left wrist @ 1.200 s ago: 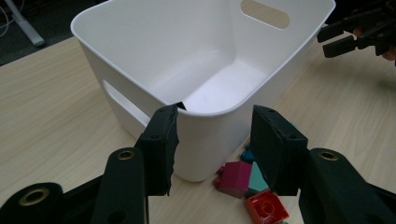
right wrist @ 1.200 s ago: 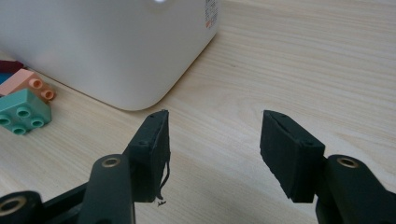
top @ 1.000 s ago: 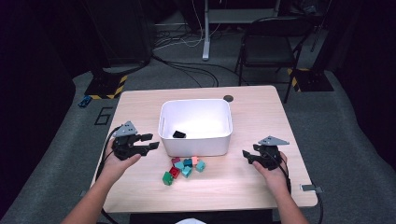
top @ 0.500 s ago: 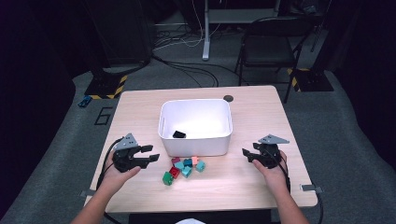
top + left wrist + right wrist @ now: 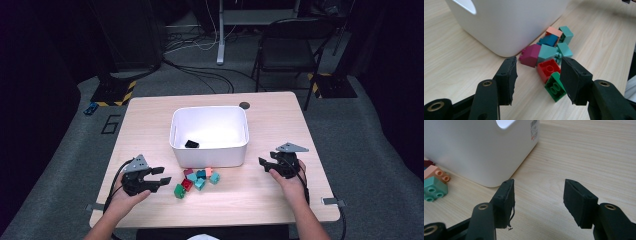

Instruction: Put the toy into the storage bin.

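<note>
The left gripper (image 5: 160,181) is held low over the table (image 5: 150,120), near its front left corner, and is pointed at a small heap of bricks (image 5: 196,180) that lies just in front of the white bin (image 5: 210,132). Its jaws have just been opening and are spread wide, with nothing gripped between them. In the left gripper view the green brick (image 5: 554,87) is seen nearest the gripper, partly behind the right-hand jaw and apart from the left-hand one; whether that jaw touches it cannot be told from this angle. The red brick (image 5: 548,69) lies against the green one, and behind them the magenta brick (image 5: 531,55), several teal bricks (image 5: 548,52) and a peach brick (image 5: 554,32) are bunched together close to the bin wall.

The right gripper (image 5: 265,165) is held near the table's right side, just beside the bin's front right corner and well apart from the heap. Its jaws are also parted, and only bare tabletop is seen between them in the right gripper view. At the left edge of that view a peach brick and a teal brick (image 5: 434,188) are seen beside the bin.

Inside the bin a single dark piece (image 5: 191,144) is resting on the floor, near the front left corner.
</note>
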